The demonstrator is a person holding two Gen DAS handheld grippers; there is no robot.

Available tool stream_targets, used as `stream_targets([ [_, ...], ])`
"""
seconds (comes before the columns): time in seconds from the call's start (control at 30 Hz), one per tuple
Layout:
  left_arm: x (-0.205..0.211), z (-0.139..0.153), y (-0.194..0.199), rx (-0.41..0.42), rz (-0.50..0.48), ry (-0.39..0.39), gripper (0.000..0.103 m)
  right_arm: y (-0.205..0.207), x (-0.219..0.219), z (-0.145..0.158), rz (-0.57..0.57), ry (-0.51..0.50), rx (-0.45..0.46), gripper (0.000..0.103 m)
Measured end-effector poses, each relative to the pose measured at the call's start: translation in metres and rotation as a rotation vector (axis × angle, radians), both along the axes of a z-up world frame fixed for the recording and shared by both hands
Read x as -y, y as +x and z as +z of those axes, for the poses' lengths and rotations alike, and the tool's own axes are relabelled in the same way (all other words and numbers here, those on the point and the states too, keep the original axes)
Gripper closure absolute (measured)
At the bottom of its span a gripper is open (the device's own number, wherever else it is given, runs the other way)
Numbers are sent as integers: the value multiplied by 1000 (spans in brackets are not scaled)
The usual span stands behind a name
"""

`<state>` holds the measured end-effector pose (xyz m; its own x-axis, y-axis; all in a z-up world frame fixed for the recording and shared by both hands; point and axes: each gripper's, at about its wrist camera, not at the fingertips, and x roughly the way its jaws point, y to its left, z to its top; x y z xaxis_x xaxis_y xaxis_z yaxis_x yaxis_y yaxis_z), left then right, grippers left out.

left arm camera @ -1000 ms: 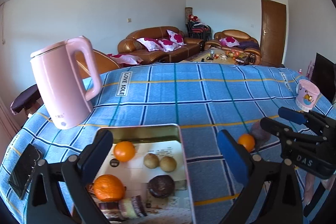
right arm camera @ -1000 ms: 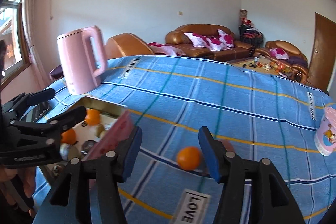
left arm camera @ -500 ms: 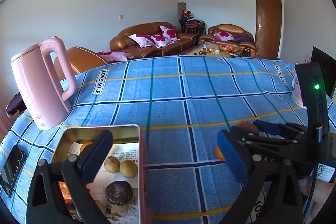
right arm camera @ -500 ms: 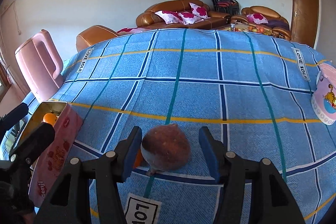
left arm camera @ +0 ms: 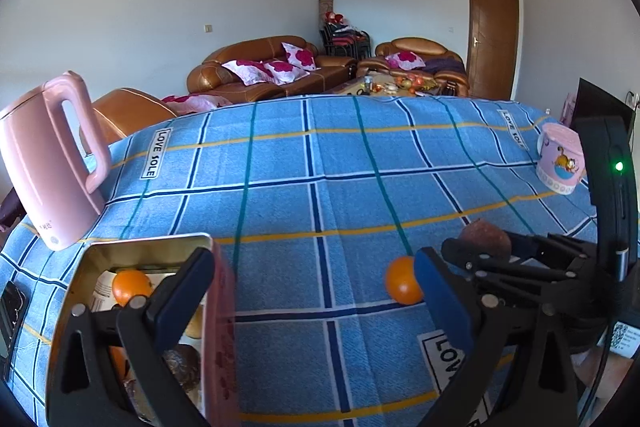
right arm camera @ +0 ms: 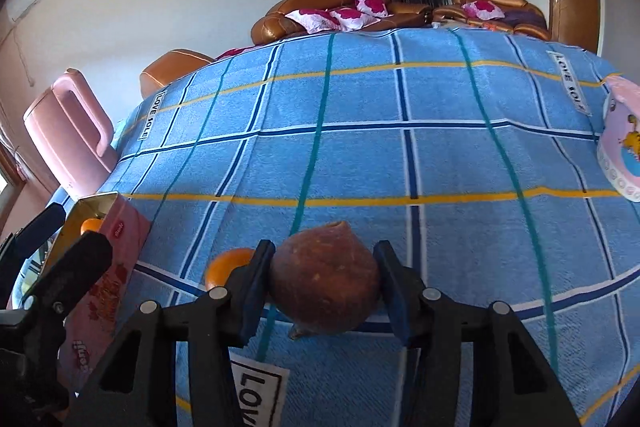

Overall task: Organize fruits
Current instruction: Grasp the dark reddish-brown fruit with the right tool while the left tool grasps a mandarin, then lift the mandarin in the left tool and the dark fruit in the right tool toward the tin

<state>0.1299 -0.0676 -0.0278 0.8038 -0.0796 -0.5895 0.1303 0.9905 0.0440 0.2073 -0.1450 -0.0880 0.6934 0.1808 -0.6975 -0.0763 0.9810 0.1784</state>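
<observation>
right wrist — "love" label (right arm camera: 256, 393) under right tool (right arm camera: 323, 283)

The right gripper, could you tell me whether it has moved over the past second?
Yes. The right gripper moved forward past the orange and now brackets the brown fruit on the tablecloth.

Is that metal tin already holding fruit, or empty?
Holding fruit. The open tin has an orange and darker fruits inside; another orange lies outside on the tablecloth.

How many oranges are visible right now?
3: one orange loose on the tablecloth beside the right gripper, two in the tin, upper and lower. Others may be hidden.
</observation>
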Motion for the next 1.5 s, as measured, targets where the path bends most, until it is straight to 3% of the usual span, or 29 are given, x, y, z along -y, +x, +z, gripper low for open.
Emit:
stream_targets([
  [0.23, 22, -11, 6, -54, -66, 11, 9, -12, 30, 3, -62, 24, 28, 50],
  [0.37, 34, -23, 16, -124, -113, -2, 23, -15, 42, 4, -101, 53, 40, 50],
  [0.67, 46, -40, 39, -204, -132, -24, 40, -14, 44, 4, -102, 66, 40, 50],
  [0.83, 49, -44, 43, -243, -184, -63, 60, -12, 42, 2, -89, 61, 22, 50],
  [0.87, 50, -44, 42, -244, -198, -69, 68, -10, 41, 1, -84, 58, 14, 50],
  [1.5, 31, -33, 34, -173, -160, -140, 69, -21, 35, 11, -39, 53, 85, 50],
])
